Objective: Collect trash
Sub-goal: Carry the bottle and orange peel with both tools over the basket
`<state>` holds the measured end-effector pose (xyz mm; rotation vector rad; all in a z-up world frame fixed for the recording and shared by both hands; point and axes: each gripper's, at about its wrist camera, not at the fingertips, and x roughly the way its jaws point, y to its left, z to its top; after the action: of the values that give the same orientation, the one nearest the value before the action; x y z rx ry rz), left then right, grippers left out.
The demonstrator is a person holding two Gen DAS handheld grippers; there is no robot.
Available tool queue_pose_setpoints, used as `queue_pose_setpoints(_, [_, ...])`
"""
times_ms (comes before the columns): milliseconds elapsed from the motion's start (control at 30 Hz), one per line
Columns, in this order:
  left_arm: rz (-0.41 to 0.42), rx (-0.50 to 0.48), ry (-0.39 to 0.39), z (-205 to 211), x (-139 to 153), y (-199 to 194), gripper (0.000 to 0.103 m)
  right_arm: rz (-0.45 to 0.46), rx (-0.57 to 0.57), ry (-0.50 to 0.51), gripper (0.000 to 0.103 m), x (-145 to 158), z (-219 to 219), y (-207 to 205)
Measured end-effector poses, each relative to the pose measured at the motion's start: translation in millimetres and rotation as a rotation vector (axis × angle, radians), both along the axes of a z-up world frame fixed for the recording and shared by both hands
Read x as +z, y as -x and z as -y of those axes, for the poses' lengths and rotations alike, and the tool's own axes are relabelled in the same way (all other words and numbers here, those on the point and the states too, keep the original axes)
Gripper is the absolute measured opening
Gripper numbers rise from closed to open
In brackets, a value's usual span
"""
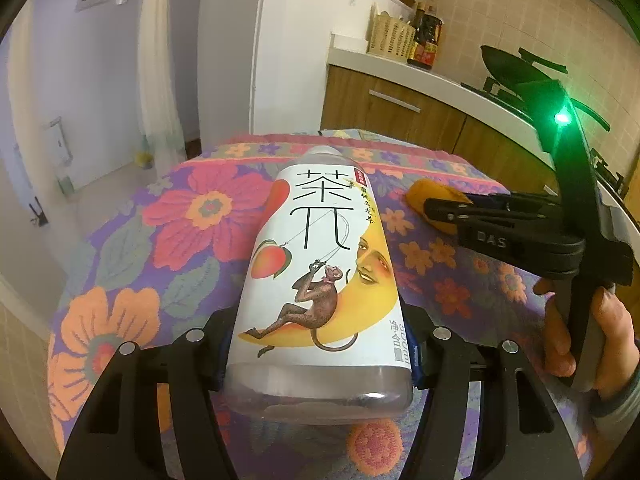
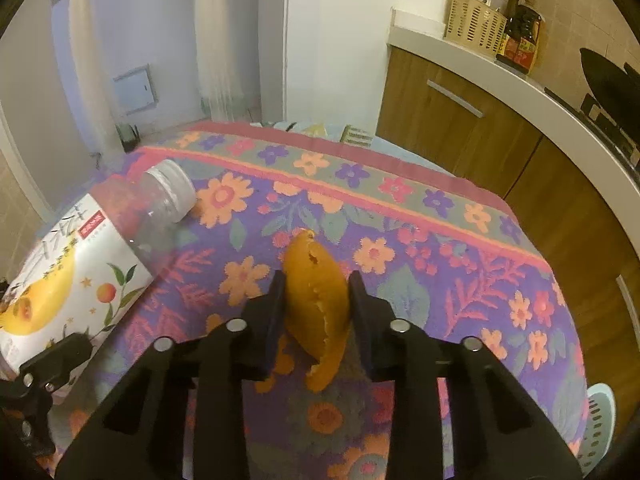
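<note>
An empty clear tea bottle [image 1: 320, 280] with a white label showing a monkey and a moon is clamped near its base between the fingers of my left gripper [image 1: 318, 354], cap pointing away, over the floral cloth. It also shows in the right wrist view [image 2: 80, 272]. My right gripper [image 2: 316, 292] is shut on an orange peel [image 2: 318, 304], which stands on edge between the fingers on the cloth. In the left wrist view the right gripper [image 1: 430, 210] sits right of the bottle, the peel [image 1: 432, 204] at its tip.
A table with a floral cloth [image 2: 440, 248] lies under both grippers. A kitchen counter with wooden cabinets [image 2: 500, 128] runs along the right, holding a basket [image 2: 476, 26], sauce bottles [image 2: 520, 40] and a black wok [image 1: 516, 68]. A white fridge [image 2: 336, 40] stands beyond the table.
</note>
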<state>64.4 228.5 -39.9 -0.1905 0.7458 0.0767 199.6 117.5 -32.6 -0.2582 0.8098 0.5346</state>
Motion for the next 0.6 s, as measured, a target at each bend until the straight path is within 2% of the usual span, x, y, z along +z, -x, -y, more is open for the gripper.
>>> queue_pose_setpoints(100, [0.032, -0.023, 0.092, 0.4, 4.9, 9.0, 0.06, 0.018, 0.009, -0.032, 0.026, 8.1, 11.8, 11.3])
queue_pose_setpoints(267, [0.061, -0.047, 0.091, 22.0, 17.8, 18.9, 0.06, 0.051, 0.005, -0.077, 0.026, 24.5, 48.2, 38.7])
queue_pose_setpoints(433, [0.085, -0.094, 0.091, 55.9, 31.7, 23.1, 0.06, 0.07, -0.001, -0.17, 0.026, 43.9, 99.0, 68.2])
queue_pose_setpoints(600, [0.103, -0.152, 0.102, 98.8, 38.0, 25.9, 0.06, 0.146, -0.057, -0.145, 0.026, 54.8, 147.9, 98.8])
